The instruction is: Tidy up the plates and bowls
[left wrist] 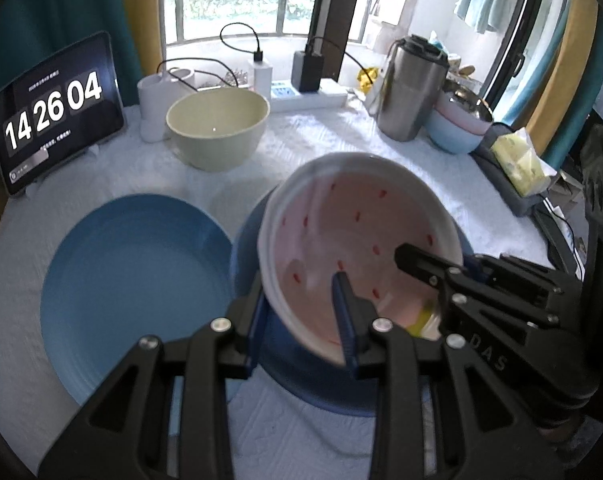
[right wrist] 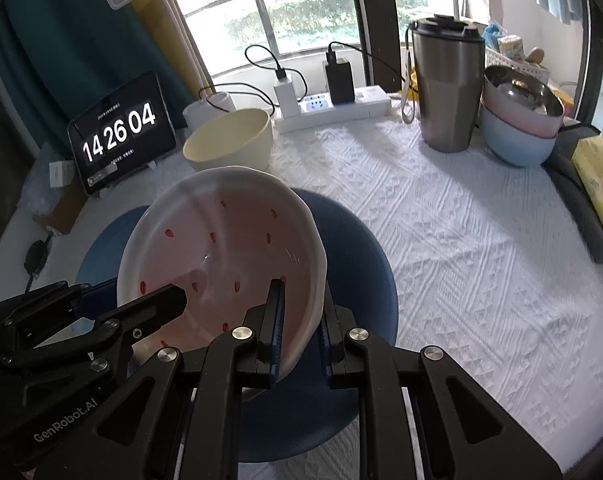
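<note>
- Two grippers share one load above a table covered in a white textured cloth [right wrist: 461, 240], the widest thing in view, with a window behind it.
- Next in size are two blue plates lying flat on that cloth: a light blue plate [left wrist: 133, 292] to the left and a dark blue plate [right wrist: 361, 264] just beside it, directly under the load.
- Tilted over the dark blue plate is a pink bowl [left wrist: 361, 232] with a white rim and small red marks inside; whether it touches the plate below cannot be told.
- Along the far edge stand a cream bowl [left wrist: 217, 128], upright and well apart from the pink one, a steel tumbler [right wrist: 447, 84] with a dark lid, and a nested stack of bowls [right wrist: 521, 120], steel in pink in pale blue.
- At the far left, a tablet [left wrist: 57, 116] leans on a stand, showing a clock.
- The left gripper [left wrist: 301, 312] pinches the pink bowl's left wall, one finger inside and one outside.
- The right gripper [right wrist: 301, 320] pinches the bowl's right wall the same way, its jaws close together on the thin rim.
</note>
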